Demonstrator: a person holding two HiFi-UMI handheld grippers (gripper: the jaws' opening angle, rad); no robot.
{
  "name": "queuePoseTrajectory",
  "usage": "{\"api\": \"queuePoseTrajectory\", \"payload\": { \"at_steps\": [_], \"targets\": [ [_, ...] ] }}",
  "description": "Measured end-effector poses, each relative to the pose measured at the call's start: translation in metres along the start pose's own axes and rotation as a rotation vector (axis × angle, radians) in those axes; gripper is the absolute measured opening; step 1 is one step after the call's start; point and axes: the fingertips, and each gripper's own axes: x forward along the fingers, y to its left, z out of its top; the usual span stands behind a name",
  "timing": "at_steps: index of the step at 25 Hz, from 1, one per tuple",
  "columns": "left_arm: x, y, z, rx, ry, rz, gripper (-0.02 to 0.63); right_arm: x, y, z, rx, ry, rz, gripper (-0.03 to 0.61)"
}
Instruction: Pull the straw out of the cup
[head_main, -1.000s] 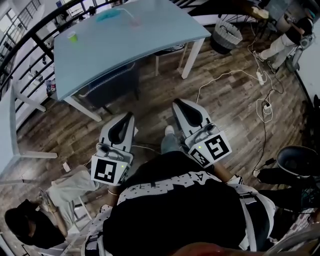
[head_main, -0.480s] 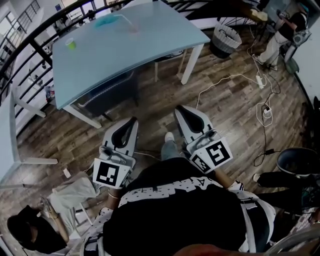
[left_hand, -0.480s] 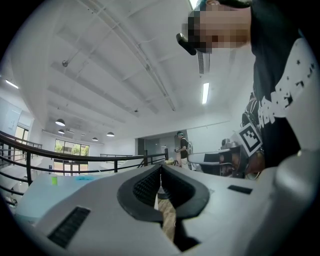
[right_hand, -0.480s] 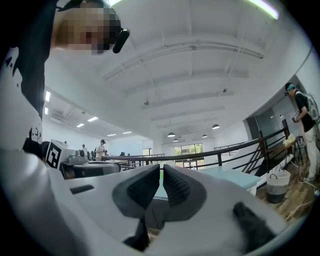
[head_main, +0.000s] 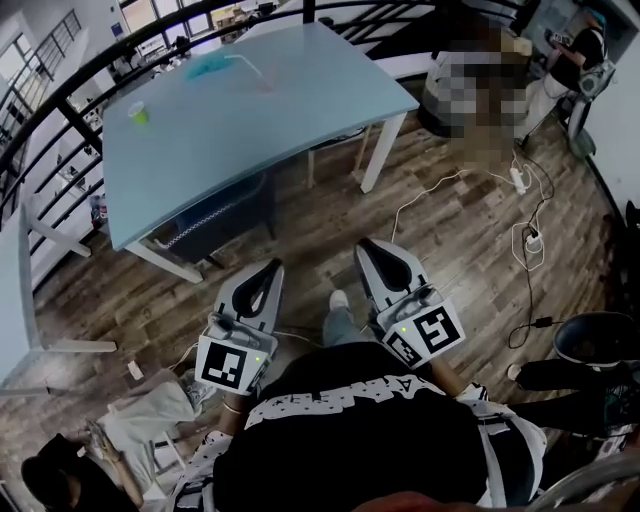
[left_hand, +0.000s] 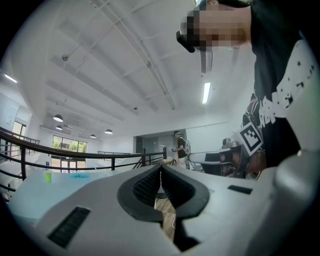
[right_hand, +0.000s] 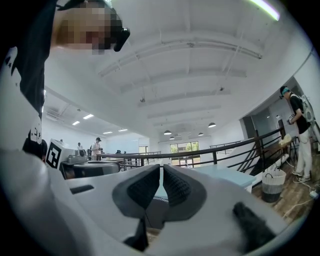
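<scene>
Wood-plank floor (head_main: 300, 225) of a railed upper level fills the head view.

Left gripper (left_hand: 160, 172): I hold it with the jaws clenched. The ribbed black pads (left_hand: 145, 187) meet along a thin seam and nothing sits between them. Only floor shows through the notch below the pads.

Right gripper (right_hand: 160, 175): the jaws are drawn together to a narrow slit and grasp nothing. A strip of pale blue tabletop shows through the slit.

Both grippers hang over the floor in front of my black printed shirt (head_main: 370, 430). They lie side by side and apart, with their tips towards the table. The left marker cube (head_main: 228, 362) and the right marker cube (head_main: 425, 332) sit at their near ends.

Pale blue table (head_main: 240, 130): it stands well beyond both grippers and neither one touches it. A dark chair (head_main: 220, 195) is tucked under its near edge.

Cup (head_main: 266, 84): it stands near the far edge of the table, well apart from both sets of jaws. The straw (head_main: 248, 66) slants out of it to the upper left; at this range I cannot tell more. A blue object (head_main: 207, 66) lies just beside the cup, and a small green cup (head_main: 137, 113) stands apart towards the table's left end.

Surroundings: a black railing (head_main: 60, 100) runs behind the table. White cables and a power strip (head_main: 520, 180) lie on the floor to my right. In the right gripper view a wastebasket (right_hand: 272, 184) stands by a standing person (right_hand: 298, 130).
</scene>
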Motion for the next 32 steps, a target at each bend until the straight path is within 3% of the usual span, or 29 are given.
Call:
{"api": "queuePoseTrajectory", "payload": {
  "at_steps": [14, 32],
  "targets": [
    [0.047, 0.026, -0.011, -0.002, 0.007, -0.029, 0.015, 0.034, -0.035, -0.009, 0.017, 0.014, -0.027, 0.035],
    [0.104, 0.066, -0.011, 0.036, 0.044, 0.014, 0.015, 0.090, -0.086, -0.006, 0.039, 0.002, 0.008, 0.035]
  ]
}}
